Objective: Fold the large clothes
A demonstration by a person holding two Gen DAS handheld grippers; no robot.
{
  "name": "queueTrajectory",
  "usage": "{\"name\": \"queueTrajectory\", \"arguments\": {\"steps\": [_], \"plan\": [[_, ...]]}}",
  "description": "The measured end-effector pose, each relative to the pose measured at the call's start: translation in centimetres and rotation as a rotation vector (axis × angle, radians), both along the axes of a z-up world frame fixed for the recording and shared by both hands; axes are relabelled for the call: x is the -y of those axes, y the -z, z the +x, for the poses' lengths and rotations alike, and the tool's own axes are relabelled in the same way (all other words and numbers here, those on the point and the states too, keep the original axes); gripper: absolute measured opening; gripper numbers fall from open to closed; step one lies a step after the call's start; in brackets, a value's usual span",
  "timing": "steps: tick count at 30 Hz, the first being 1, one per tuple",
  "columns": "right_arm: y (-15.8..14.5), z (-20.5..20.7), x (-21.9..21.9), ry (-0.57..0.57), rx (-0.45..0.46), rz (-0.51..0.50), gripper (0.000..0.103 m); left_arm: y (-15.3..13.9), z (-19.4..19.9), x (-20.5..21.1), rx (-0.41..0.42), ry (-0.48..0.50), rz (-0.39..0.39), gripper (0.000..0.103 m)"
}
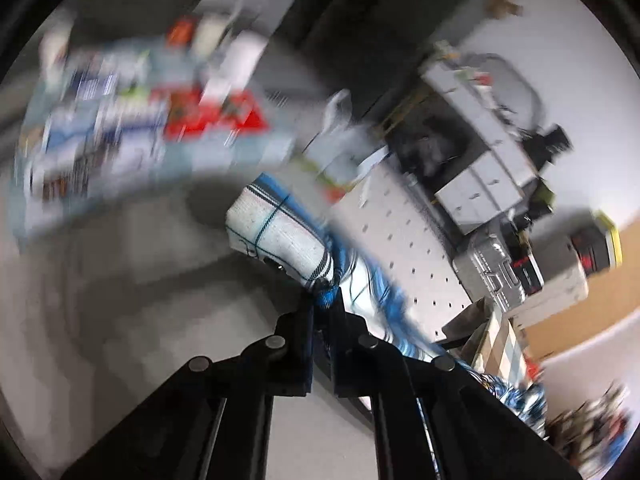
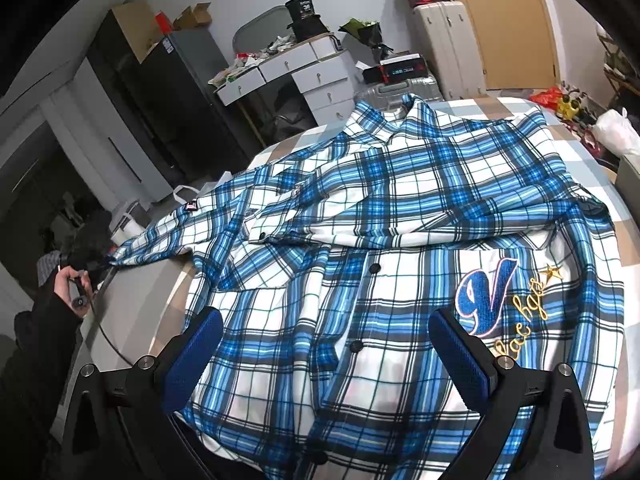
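The plaid shirt (image 2: pixel 400 216) is spread front-up on the bench (image 2: pixel 592 152), its sleeve cuff (image 1: pixel 280 232) pinched in the left claw (image 1: pixel 322 300) while the right claw (image 2: pixel 324 344) is held wide above the hem, so the sleeve fold seems begun, and carrying the cuff across the body is judged next.

Blue-and-white plaid button-up shirt (image 2: pixel 400 216) lies front-up and mostly spread flat on a checked surface (image 2: pixel 580 148), collar at the far end, hem nearest the right wrist camera, black buttons running down the placket, and an embroidered blue letter with gold script on one chest panel. One sleeve (image 2: pixel 160 240) stretches out past the surface edge, its cuff end lifted off the surface; the other sleeve is folded across the chest. In the left wrist view, blurred, the white-and-blue cuff (image 1: pixel 280 232) is seen close up, raised and bunched at its end.
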State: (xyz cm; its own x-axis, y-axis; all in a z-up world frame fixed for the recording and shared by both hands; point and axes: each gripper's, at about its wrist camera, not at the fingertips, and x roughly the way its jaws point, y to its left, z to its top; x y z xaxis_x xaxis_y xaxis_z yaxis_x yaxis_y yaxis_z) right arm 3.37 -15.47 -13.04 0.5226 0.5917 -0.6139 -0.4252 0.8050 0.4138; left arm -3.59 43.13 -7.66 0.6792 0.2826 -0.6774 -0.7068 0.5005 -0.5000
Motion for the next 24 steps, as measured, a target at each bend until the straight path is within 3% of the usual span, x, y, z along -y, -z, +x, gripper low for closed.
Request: {"name": "queueTrajectory", "arguments": {"steps": [4,9,12,17,20,22,24], "plan": [[-0.1,0.0,0.0,-0.006,0.001,0.007,0.103,-4.8,0.9,2.5,0.065,0.062,0.129,0.001],[-0.4,-0.2,0.0,-0.008,0.017,0.006,0.103,-11.2,3.3,6.9,0.158,0.205,0.215,0.001],[-0.6,-0.2,0.6,0.017,0.023,0.021,0.103,-15.8,5.6,12.0,0.236,0.346,0.241,0.001],[-0.7,0.1,2.9,0.093,0.007,0.074,0.103,-23.2,9.8,26.5,0.347,0.685,0.278,0.001],[-0.7,0.4,5.4,0.195,-0.007,0.118,0.103,-24.5,12.4,36.8,0.356,0.917,0.288,0.001],[-0.6,0.6,7.2,0.271,-0.018,0.130,0.103,-23.4,14.5,42.8,0.331,1.043,0.283,0.001],[-0.1,0.9,9.1,0.350,-0.038,0.146,0.103,-20.1,17.7,48.2,0.274,1.156,0.209,0.001]]}}
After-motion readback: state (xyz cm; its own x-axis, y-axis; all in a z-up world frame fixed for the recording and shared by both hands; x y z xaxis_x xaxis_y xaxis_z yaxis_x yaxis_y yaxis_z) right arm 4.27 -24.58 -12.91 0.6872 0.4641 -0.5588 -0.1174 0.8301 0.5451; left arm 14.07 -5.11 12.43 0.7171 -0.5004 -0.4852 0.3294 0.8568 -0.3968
